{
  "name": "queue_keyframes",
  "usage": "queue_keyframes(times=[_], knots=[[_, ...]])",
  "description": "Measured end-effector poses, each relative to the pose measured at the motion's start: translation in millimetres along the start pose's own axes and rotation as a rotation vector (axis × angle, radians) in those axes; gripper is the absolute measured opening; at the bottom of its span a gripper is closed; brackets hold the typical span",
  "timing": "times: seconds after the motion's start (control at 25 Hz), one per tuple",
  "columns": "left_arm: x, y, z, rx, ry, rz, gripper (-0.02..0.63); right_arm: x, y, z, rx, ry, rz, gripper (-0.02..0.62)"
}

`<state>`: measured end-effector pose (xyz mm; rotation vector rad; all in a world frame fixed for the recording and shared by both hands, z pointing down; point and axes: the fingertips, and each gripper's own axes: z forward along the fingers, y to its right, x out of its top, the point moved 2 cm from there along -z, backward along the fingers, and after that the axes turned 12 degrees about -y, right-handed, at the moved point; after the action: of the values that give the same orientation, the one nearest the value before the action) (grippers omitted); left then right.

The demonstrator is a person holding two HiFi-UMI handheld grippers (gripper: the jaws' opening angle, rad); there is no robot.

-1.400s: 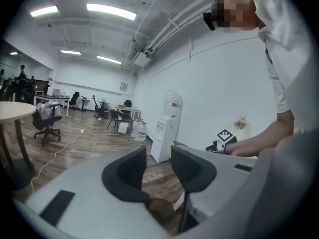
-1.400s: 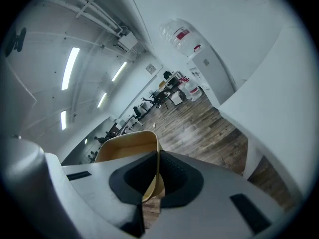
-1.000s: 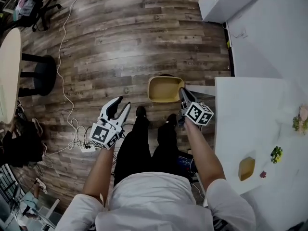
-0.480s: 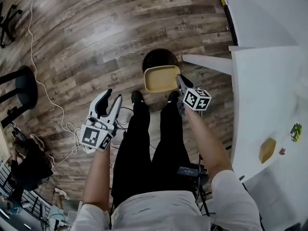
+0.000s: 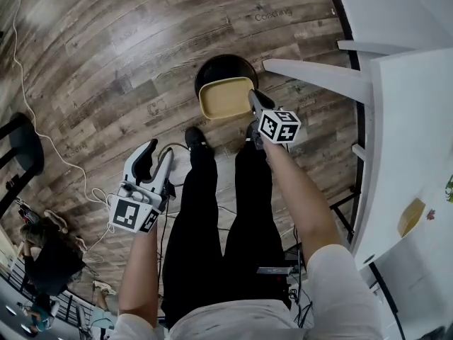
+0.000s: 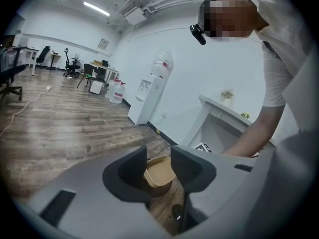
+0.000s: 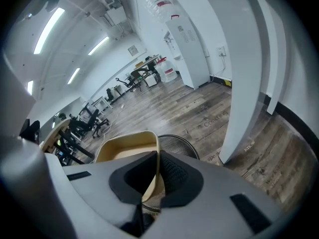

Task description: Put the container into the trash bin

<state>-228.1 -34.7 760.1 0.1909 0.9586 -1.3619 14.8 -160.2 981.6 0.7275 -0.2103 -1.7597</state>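
Wood floor spreads beneath both grippers, and a white table stands off to the right gripper's right. The black mesh bin sits on the floor just ahead of and below the right gripper. The tan container hangs over the bin's mouth. Its near wall is pinched between that gripper's closed jaws, and its body reaches to their left. The left gripper, well back and left of the bin, has its jaws apart with nothing between them.
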Motion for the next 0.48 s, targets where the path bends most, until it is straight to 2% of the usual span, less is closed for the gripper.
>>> queue_keyframes(times=[0.24,0.48], knots=[[-22,-1,15,-0.025,-0.028,-0.015,0.155,-21,31,26,-0.05,0.008,0.048,0.043],[-38,10,25,-0.065,-0.073,-0.012,0.155,-23,42,35,-0.043,0.057,0.091,0.044]])
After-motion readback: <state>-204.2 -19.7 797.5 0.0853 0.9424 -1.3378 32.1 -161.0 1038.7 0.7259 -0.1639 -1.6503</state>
